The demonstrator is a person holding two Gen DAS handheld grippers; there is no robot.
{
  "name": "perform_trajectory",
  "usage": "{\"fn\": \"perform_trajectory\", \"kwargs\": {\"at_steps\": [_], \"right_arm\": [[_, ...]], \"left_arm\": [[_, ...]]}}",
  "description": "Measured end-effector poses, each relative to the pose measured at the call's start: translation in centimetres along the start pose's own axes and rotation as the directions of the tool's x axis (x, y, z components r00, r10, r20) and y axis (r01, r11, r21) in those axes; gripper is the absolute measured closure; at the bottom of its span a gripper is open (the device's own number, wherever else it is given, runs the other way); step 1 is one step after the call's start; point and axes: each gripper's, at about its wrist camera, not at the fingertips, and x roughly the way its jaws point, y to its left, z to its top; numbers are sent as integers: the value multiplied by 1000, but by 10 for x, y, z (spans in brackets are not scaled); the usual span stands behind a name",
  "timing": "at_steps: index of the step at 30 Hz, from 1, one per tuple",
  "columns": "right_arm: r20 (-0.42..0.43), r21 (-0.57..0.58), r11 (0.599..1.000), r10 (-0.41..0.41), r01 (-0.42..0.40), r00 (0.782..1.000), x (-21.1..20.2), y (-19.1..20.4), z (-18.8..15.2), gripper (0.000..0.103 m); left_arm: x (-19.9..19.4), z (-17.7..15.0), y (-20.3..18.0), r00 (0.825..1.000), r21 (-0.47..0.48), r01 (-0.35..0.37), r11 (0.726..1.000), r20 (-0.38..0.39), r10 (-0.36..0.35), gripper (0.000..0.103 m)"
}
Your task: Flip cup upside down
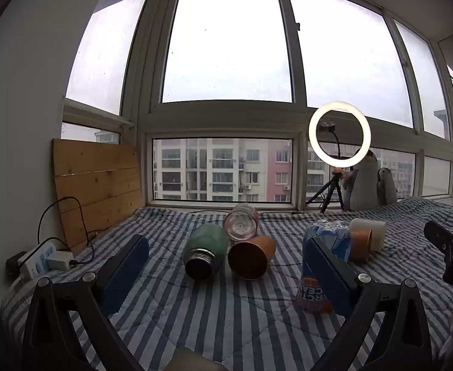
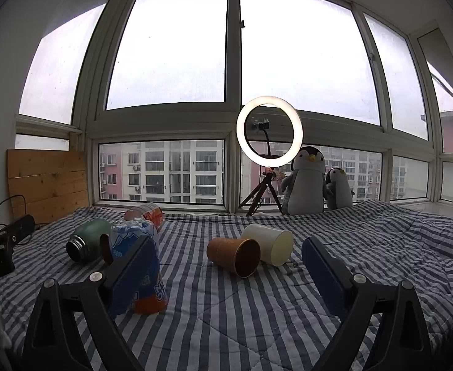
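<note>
Left claw (image 1: 226, 273) spread wide, pinching nothing, low over the striped bedspread (image 1: 220, 315). Right claw (image 2: 229, 270) likewise spread and empty.

Ahead of the left claw, between its fingers: brown cup (image 1: 251, 256) on its side, mouth toward camera, clear of both pads. Green flask (image 1: 206, 252) lies just left of it, touching or nearly so; a pink clear bottle (image 1: 241, 222) lies behind both. Blue-and-orange printed cup (image 1: 322, 266) stands inverted, partly hidden behind the left claw's right-hand finger (image 1: 328, 273); contact cannot be told.

Right wrist view: second brown cup (image 2: 234, 256) on its side between the fingers, well ahead, mouth toward camera, resting against a cream cup (image 2: 269, 244) also on its side. The printed cup sits behind this claw's left-hand finger (image 2: 133, 273).

Ring light (image 2: 269, 131) and plush penguins (image 2: 306, 182) by the window.
</note>
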Motion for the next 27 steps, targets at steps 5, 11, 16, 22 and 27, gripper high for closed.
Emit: {"fn": "perform_trajectory", "kwargs": {"at_steps": [5, 11, 16, 22, 27], "right_arm": [[4, -1, 1000, -7, 7, 1000, -3, -1, 0, 5], [22, 9, 1000, -16, 15, 1000, -7, -4, 1, 1], [13, 9, 1000, -14, 14, 1000, -7, -5, 1, 1], [15, 9, 1000, -17, 17, 1000, -8, -5, 1, 1], [21, 3, 1000, -19, 19, 1000, -11, -5, 2, 1]], "left_arm": [[-5, 3, 1, 1000, 1, -7, 1000, 14, 7, 1], [-11, 6, 1, 1000, -2, -7, 1000, 25, 7, 1], [-16, 8, -1, 999, 5, -3, 1000, 35, 3, 1], [-20, 9, -5, 999, 14, -2, 1000, 43, 1, 1], [-21, 9, -5, 999, 14, -1, 1000, 44, 0, 1]]}}
